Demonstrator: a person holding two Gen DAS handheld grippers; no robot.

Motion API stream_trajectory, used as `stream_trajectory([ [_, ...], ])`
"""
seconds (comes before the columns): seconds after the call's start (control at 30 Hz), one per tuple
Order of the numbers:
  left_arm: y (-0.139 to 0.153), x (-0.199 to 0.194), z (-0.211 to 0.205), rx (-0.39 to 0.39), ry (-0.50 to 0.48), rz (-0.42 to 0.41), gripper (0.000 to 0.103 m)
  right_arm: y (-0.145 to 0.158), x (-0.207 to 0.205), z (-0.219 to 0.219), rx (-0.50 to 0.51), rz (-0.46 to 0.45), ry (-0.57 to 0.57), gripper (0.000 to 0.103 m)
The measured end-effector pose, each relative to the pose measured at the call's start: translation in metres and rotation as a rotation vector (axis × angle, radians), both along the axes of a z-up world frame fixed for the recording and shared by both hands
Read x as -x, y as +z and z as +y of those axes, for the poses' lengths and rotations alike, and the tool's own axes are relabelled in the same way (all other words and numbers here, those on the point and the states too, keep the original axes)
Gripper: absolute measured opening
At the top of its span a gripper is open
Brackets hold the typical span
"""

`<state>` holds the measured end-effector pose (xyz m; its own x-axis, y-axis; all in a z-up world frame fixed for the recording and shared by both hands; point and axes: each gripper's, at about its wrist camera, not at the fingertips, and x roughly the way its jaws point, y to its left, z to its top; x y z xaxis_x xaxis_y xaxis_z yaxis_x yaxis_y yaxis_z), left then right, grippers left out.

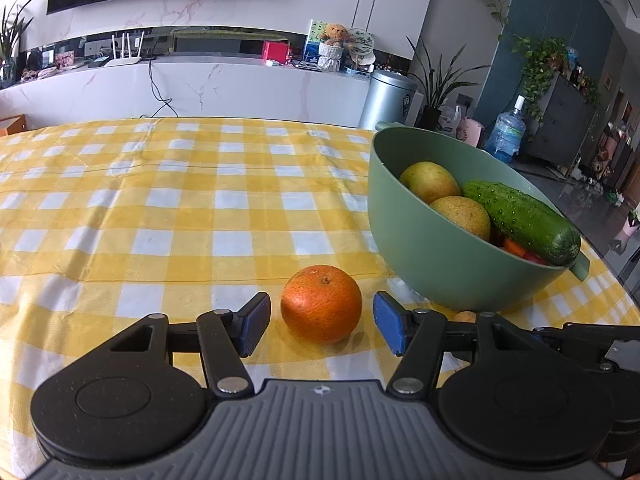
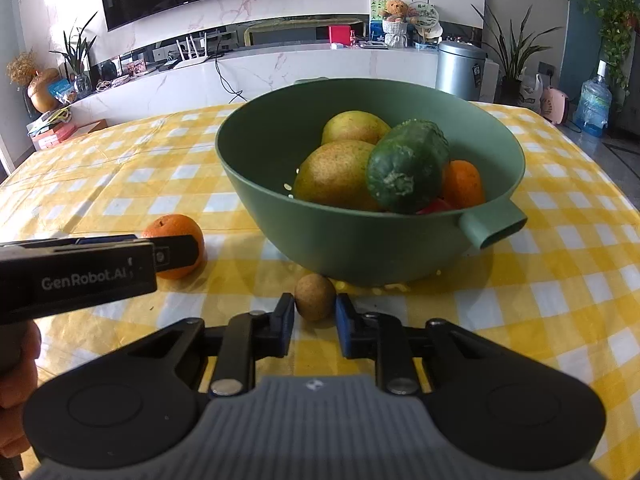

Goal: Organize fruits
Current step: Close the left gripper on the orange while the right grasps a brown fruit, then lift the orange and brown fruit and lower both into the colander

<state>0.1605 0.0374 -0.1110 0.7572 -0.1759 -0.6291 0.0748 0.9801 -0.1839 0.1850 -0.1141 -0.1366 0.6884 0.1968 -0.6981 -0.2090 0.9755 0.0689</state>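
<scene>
Yellow-and-white checked cloth over the counter [image 1: 192,200], carrying everything. On it, a wide sage-green plastic bowl [image 2: 360,248] with a stubby spout-like handle, holding two speckled yellow-green pears [image 2: 340,176], one bumpy dark green cucumber [image 2: 408,164] lying across them, a smaller orange fruit and something red underneath. Just beside the bowl, on the cloth, a round orange mandarin [image 1: 321,303] with its stem scar upward. Close against the bowl's base, a small brown round fruit [image 2: 315,296], kind unclear.

Left tongs [image 1: 321,326] spread wide apart, blue pads either side of the mandarin, a gap on each side, nothing gripped. Right tongs [image 2: 315,322] parted more narrowly, flanking the small brown fruit, the left pad very near it; contact not certain.

Only from the right wrist: the bowl's inside in full, the orange fruit within, and the left tongs side-on across the mandarin. Only from the left wrist: the mandarin whole; the brown fruit a mere sliver behind the right finger.
</scene>
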Motion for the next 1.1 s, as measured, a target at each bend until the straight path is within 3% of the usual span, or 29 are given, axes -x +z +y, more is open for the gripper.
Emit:
stream_trajectory([
  [0.23, 0.0, 0.0, -0.006, -0.047, -0.021, -0.002, 0.052, 0.001, 0.001, 0.001, 0.001, 0.0, 0.003, 0.019],
  [0.63, 0.006, 0.004, -0.005, -0.048, -0.019, -0.021, 0.05, 0.002, 0.003, 0.001, 0.003, -0.011, 0.022, 0.018],
  [1.1, 0.026, 0.02, -0.002, -0.002, 0.011, -0.059, 0.049, 0.018, 0.018, 0.003, -0.004, -0.087, 0.083, 0.018],
])
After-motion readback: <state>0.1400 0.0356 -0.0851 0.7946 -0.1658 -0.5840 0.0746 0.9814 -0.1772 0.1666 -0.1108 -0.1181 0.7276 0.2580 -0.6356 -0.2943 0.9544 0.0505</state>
